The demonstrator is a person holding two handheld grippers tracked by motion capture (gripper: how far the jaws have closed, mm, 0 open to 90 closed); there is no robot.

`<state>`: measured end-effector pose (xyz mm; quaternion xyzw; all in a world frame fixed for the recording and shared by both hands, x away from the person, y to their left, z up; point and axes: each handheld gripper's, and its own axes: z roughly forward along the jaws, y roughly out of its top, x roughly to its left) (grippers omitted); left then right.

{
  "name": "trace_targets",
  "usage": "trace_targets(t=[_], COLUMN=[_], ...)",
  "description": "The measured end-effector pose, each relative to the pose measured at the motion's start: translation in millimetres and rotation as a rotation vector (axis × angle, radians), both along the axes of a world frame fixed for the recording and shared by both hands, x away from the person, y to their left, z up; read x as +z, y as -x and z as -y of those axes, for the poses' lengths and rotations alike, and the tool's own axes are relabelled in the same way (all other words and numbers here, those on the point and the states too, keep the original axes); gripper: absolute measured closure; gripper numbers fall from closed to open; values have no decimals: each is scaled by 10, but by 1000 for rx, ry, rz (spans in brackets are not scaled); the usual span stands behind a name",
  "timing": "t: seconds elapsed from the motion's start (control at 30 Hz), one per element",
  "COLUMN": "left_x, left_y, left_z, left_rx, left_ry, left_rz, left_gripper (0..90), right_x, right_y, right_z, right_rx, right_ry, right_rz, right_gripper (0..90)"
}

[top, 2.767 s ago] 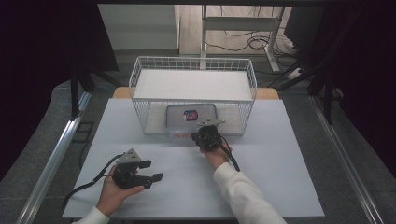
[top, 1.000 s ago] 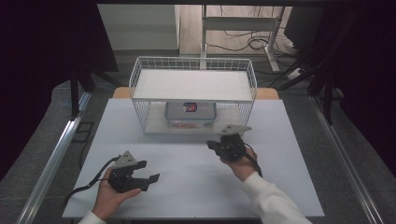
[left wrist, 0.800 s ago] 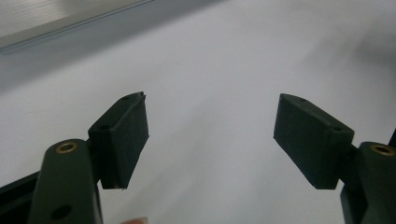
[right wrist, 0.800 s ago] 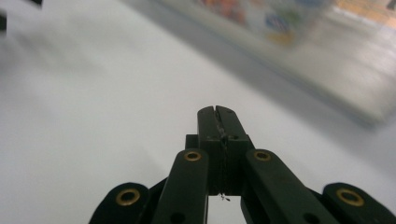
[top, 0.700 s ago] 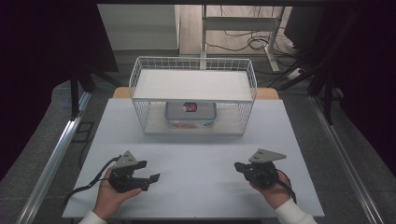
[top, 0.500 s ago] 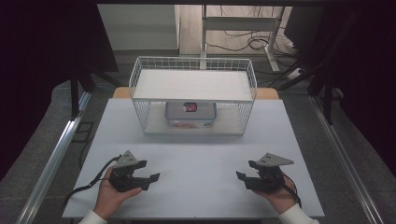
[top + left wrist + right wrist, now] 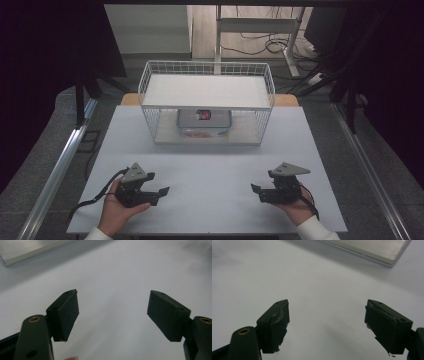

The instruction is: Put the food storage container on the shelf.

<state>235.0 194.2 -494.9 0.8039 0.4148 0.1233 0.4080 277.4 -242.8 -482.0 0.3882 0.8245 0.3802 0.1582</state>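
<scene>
From the high view, a white tabletop holds a white wire rack at its far side. Under the rack's top shelf sits a clear box with something red and dark on its lid; what is inside is too small and too hidden by the wires to tell. The left gripper sits in a hand near the front left of the tabletop, and the right gripper sits in the other hand near the front right, well apart. Both hands are cut off by the bottom edge. In the left gripper view, the left gripper has its black fingers spread wide with nothing between them, over bare white tabletop; a shiny metal edge is cut off at the top corner. In the right gripper view, the right gripper also has its fingers wide apart and empty, with worn, ragged pads.
</scene>
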Motion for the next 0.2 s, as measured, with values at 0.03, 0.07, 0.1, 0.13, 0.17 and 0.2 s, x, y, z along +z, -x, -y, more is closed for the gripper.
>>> trace_targets(t=[0.03, 0.07, 0.1, 0.13, 0.17, 0.2], left_x=[0, -1, -3, -4, -4, -4], left_y=[-1, -2, -4, -5, -7, -10], left_z=[0, 1, 2, 2, 4, 3], left_rx=[1, 1, 1, 0, 1, 0], left_ry=[0, 0, -3, -3, -3, -4], left_rz=[-1, -1, -2, -2, -4, -5], left_gripper=[248, 248, 247, 247, 247, 247], right_x=[-3, -4, -2, -1, 2, 2], right_y=[1, 2, 2, 2, 1, 1], right_z=[-5, -9, -10, -10, -8, -9], right_rx=[3, 6, 7, 8, 11, 21], right_ry=[2, 3, 2, -4, -7, -8], right_rz=[-4, -4, -4, -4, -4, -9], right_gripper=[195, 187, 180, 170, 160, 138])
